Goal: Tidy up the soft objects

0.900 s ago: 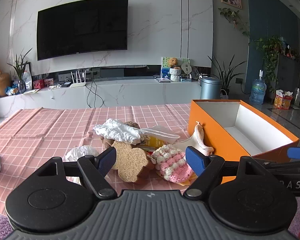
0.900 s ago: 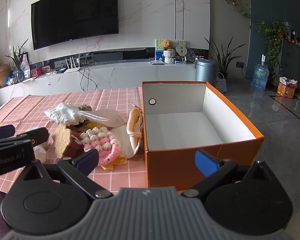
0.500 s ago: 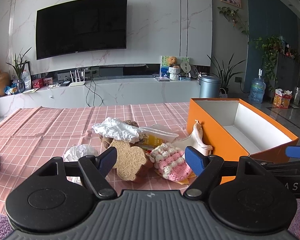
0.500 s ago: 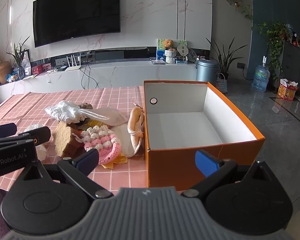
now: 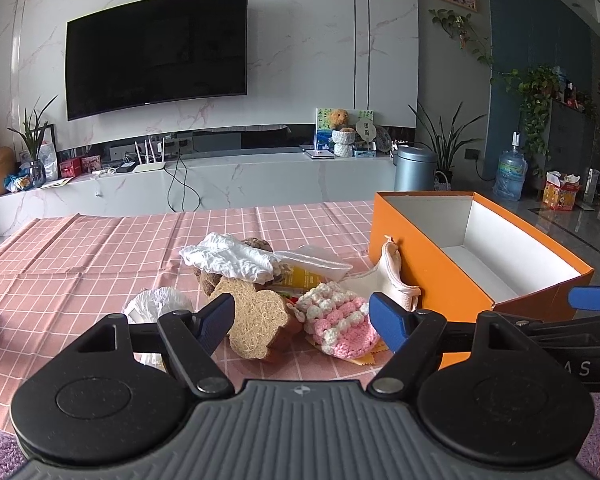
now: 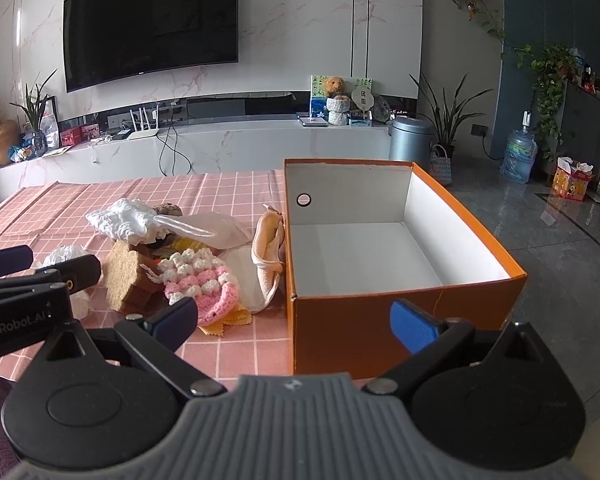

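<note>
Your left gripper (image 5: 302, 318) hangs spread and empty just short of the pile of soft objects (image 5: 284, 284) beside the empty orange box (image 6: 380, 312); your right gripper (image 6: 294, 320) is equally wide, holding nothing; sorting hasn't begun; next, close on the pink knit piece (image 5: 340, 322).

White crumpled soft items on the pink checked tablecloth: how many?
2. One white crumpled cloth tops the pile beside the orange cardboard box; another white crumpled bundle lies left of the pile. More may be hidden underneath.
</note>
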Demonstrator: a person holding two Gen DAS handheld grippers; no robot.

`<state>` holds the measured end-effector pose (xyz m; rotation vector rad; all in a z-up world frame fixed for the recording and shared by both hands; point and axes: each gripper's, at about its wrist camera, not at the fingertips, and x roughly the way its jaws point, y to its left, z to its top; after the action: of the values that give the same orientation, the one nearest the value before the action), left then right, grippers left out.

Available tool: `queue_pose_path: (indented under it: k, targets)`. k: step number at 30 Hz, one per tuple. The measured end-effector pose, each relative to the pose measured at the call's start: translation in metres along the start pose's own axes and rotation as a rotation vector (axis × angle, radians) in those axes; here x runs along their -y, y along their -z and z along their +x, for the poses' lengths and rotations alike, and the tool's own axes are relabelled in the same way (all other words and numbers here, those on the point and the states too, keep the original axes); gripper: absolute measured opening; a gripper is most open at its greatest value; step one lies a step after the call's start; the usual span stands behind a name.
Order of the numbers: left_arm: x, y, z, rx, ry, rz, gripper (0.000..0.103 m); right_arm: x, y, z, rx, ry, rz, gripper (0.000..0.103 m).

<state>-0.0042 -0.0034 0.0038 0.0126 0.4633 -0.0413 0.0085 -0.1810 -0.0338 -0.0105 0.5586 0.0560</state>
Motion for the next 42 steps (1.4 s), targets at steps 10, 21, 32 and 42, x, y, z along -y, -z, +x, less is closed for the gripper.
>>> queue_pose_path:
  k: [10,21,32,42]
  targets:
    - [0.0004,0.0006,0.0002,-0.010,0.007,0.001,0.090,-0.0008,0.0012,0.0005,-0.008,0.001,-0.001,0.101]
    - [0.0010,0.0008,0.0003,-0.017,0.010,-0.002,0.089,-0.0002,0.0015,0.0016,-0.020,0.007,0.003,0.101]
    - [0.0027,0.0045,-0.0003,-0.020,0.013,-0.001,0.087,0.0009,0.0024,0.0015,-0.026,0.009,0.002,0.101]
    - [0.0039,0.0061,-0.0009,-0.026,0.017,-0.004,0.087,0.0013,0.0034,0.0006,-0.029,0.012,0.002,0.101]
